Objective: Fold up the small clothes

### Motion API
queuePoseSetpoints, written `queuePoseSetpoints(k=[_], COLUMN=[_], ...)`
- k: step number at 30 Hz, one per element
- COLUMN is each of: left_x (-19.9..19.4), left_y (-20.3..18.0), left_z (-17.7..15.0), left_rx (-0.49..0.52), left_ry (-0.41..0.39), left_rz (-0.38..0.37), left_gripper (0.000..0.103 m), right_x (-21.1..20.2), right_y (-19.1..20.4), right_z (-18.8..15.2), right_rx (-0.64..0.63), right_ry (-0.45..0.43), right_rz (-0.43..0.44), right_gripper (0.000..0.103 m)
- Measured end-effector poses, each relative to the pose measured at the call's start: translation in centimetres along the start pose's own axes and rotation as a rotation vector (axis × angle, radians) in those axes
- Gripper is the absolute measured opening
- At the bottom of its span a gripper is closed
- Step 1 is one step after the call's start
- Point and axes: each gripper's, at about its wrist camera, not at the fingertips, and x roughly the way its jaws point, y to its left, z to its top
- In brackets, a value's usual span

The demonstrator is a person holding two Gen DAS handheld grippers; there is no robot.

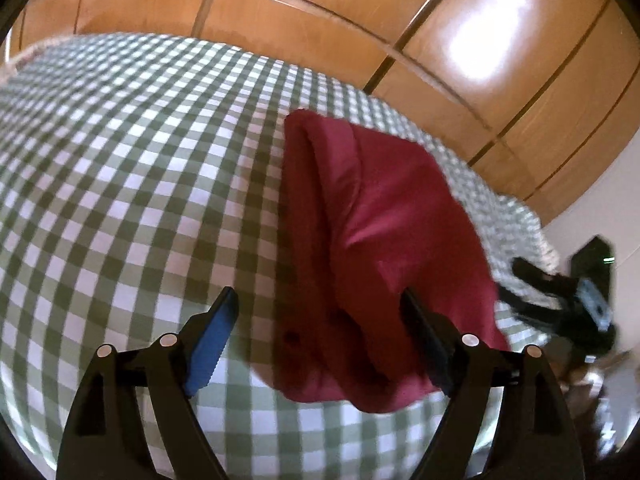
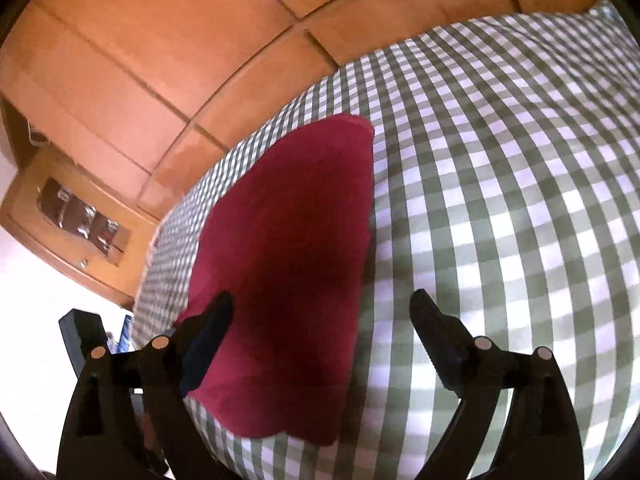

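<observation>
A wall of glossy orange-brown wooden wardrobe doors (image 1: pixel 500 92) stands behind a bed covered with a green-and-white checked bedspread (image 1: pixel 132 184). A dark red garment (image 1: pixel 384 240) lies folded into a long, narrow shape on the bedspread, close to the edge nearest the wardrobe, one end showing a rolled fold. The left gripper (image 1: pixel 322 312) hangs over the garment's near end with its jaws wide apart; one blue-padded finger is over the checked cloth, the other over the red fabric, gripping nothing. The right gripper (image 2: pixel 322 312) is likewise spread wide, one finger over the garment, the other over the bedspread, holding nothing. Both pictures are slightly blurred.
</observation>
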Motion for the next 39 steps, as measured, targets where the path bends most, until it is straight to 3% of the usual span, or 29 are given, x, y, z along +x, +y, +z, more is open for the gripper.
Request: queuePoseSetpoints(k=[3, 7, 9, 12, 15, 16, 18, 23, 28, 33, 36, 39], left_x=[-0.2, 0.7, 1.3, 2.3, 2.8, 2.8, 2.7, 2.5, 4.2, 7.6, 9.7, 12.8], left_y=[0.0, -0.3, -0.2, 0.2, 0.8, 0.8, 0.8, -0.7, -6.6, -14.8, -19.9, -24.1], left_z=[0.0, 0.0, 0.0, -0.4, -0.5, -0.6, -0.6, -0.2, 0.7, 1.7, 1.7, 0.3], left_rx=[-0.025, -0.027, -0.028, -0.022, -0.035, -0.026, -0.023, 0.002, 0.121, 0.295, 0.418, 0.563], left_ry=[0.014, 0.041, 0.055, 0.084, 0.091, 0.088, 0.09, 0.087, 0.118, 0.144, 0.13, 0.137], left_rz=[-0.066, -0.072, -0.073, -0.082, -0.123, -0.13, -0.15, -0.192, -0.259, -0.29, -0.222, -0.083], left_gripper=[0.085, 0.085, 0.085, 0.072, 0.062, 0.057, 0.053, 0.048, 0.044, 0.044, 0.044, 0.044], right_x=[1.2, 3.0, 4.2, 6.4, 8.0, 8.0, 7.0, 2.5, -4.2, -10.9, -13.1, -14.4], right_y=[-0.5, -0.9, -1.0, -0.5, 0.6, 1.1, 2.0, 3.9, 1.8, -4.1, -8.8, -13.2], right_z=[1.4, 2.3, 2.7, 3.0, 2.9, 2.9, 2.9, 2.0, 1.5, 1.5, 1.3, 0.4], right_rx=[0.032, 0.043, 0.047, 0.044, -0.01, -0.03, -0.071, -0.131, -0.1, 0.012, 0.125, 0.207], right_ry=[0.003, 0.031, 0.06, 0.112, 0.129, 0.128, 0.112, 0.019, -0.104, -0.239, -0.271, -0.258], right_rz=[0.027, 0.041, 0.058, 0.091, 0.042, 0.02, 0.0, -0.014, -0.032, -0.148, -0.211, -0.287], right_gripper=[0.089, 0.089, 0.083, 0.078, 0.069, 0.066, 0.048, 0.042, 0.042, 0.042, 0.042, 0.05])
